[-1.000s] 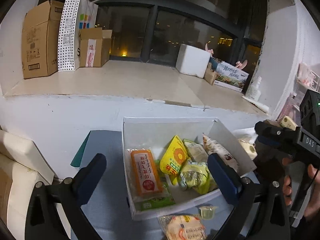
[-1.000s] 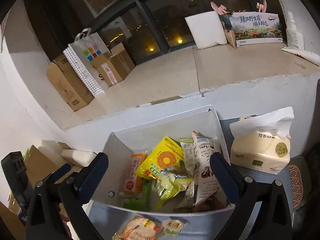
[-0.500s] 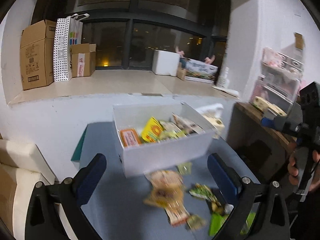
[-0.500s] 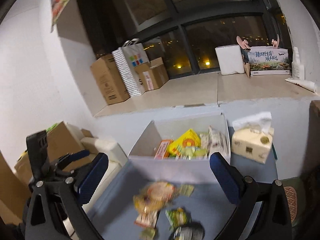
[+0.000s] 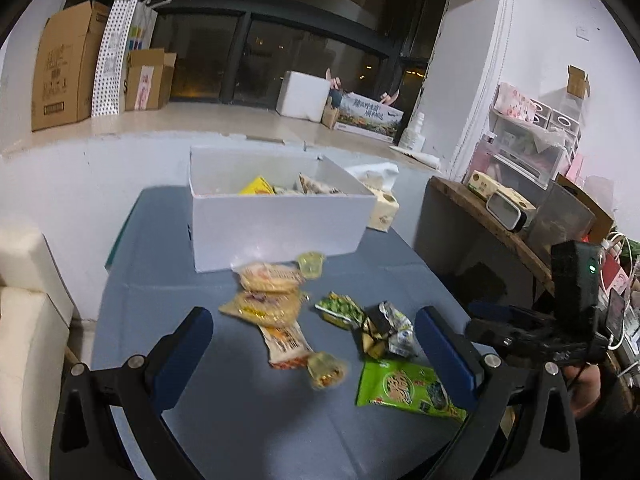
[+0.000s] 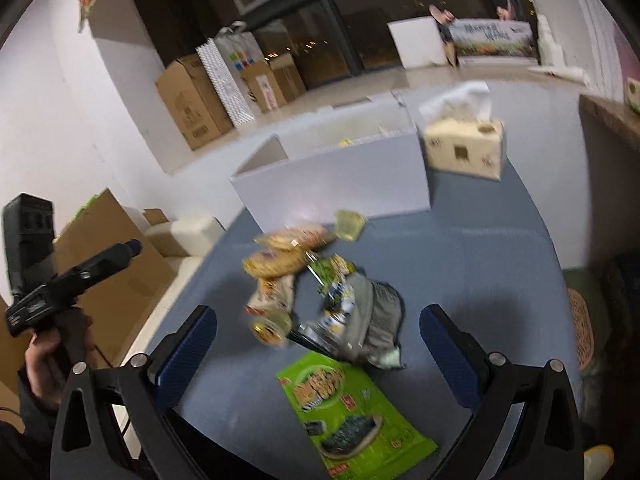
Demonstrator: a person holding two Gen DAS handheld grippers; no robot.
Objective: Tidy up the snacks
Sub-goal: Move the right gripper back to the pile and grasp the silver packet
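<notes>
Lying loose by white box [image 5: 276, 224]: crinkly snack pkts [image 5: 276, 300], both tongs [image 5: 314, 340] [image 6: 316, 342] apart.

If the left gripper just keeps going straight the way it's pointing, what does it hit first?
Most likely the loose pile of snack packets on the blue table, first the small clear yellowish packet centred ahead of the open left gripper. The white box lies further back. Depth is uncertain in this fisheye view.
</notes>
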